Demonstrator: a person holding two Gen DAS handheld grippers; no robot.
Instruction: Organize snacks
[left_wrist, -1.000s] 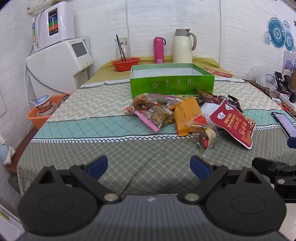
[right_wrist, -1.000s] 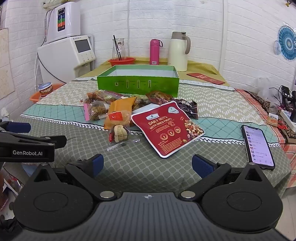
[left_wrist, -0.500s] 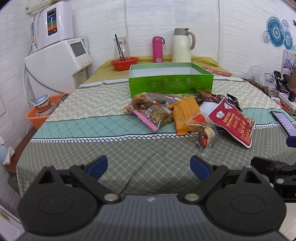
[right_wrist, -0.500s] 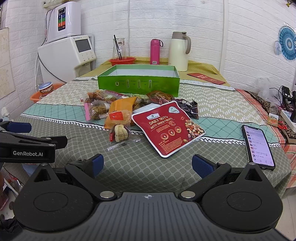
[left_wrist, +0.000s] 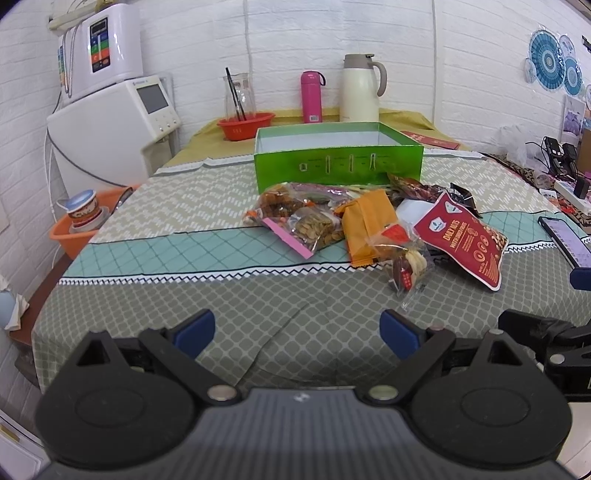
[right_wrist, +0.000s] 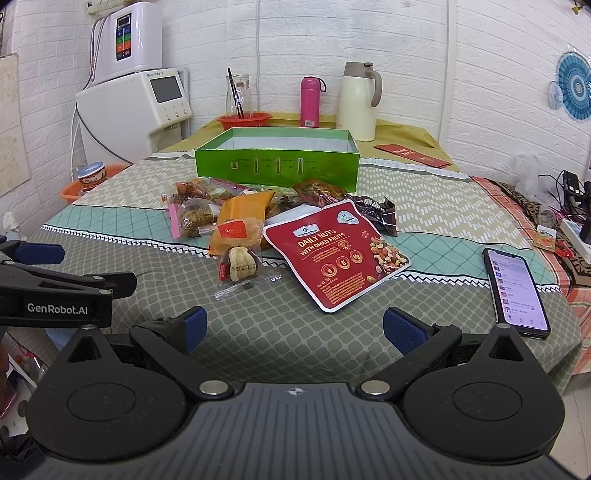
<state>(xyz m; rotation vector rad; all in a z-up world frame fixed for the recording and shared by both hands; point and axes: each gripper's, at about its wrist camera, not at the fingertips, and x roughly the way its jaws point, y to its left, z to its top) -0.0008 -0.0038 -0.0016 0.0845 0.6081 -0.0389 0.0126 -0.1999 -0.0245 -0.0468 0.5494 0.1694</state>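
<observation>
Currently both mine idle at the near table edge: left gripper and right gripper spread wide, nothing between the pads. Clear-wrapped snack at 11 o'clock of the right gripper, red nuts pouch at 12, phone at 2. Orange packet behind, touching the pile. Green box beyond, empty as far as visible.
</observation>
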